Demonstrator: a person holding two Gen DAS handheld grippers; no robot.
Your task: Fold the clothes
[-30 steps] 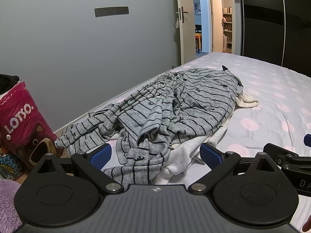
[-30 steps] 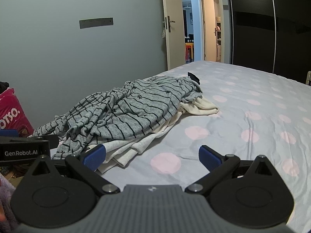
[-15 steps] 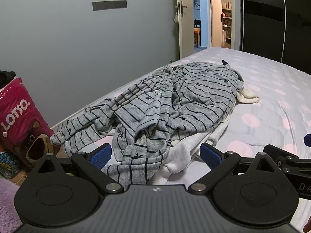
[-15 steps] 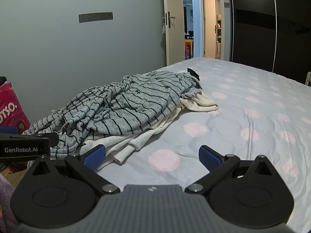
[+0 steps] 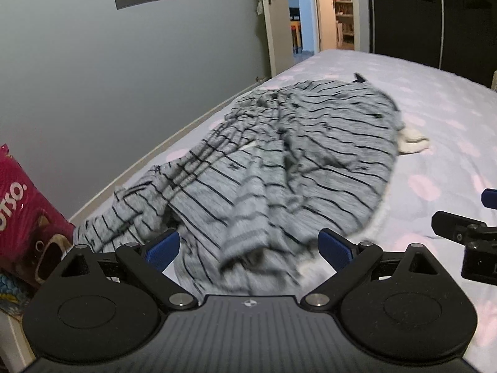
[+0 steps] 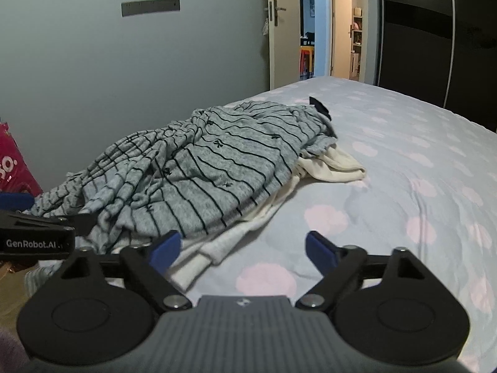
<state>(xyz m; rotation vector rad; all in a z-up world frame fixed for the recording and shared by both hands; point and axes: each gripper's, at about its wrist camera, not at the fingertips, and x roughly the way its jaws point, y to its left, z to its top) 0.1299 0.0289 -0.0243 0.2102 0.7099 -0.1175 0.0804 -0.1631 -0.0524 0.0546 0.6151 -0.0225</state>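
Observation:
A crumpled grey garment with thin black stripes (image 5: 298,161) (image 6: 205,174) lies in a heap on the bed, over a cream-white garment (image 6: 335,168) (image 5: 413,143) that sticks out on its right and near sides. My left gripper (image 5: 248,248) is open just over the near hem of the striped garment, gripping nothing. My right gripper (image 6: 239,248) hovers over the near edge of the white garment and the sheet; its jaws are closing, with the pads still apart and pressing on nothing. Each gripper shows at the edge of the other's view.
The bed (image 6: 403,161) has a pale lilac sheet with pink spots, bare to the right of the heap. A magenta bag (image 5: 21,211) stands on the floor at the left. A grey wall runs along the bed's left side; an open door (image 6: 313,31) and dark wardrobe lie beyond.
Both grippers have moved forward towards the heap, which now looms larger. The left one is over the striped hem. The right gripper's fingers stand a little closer together.

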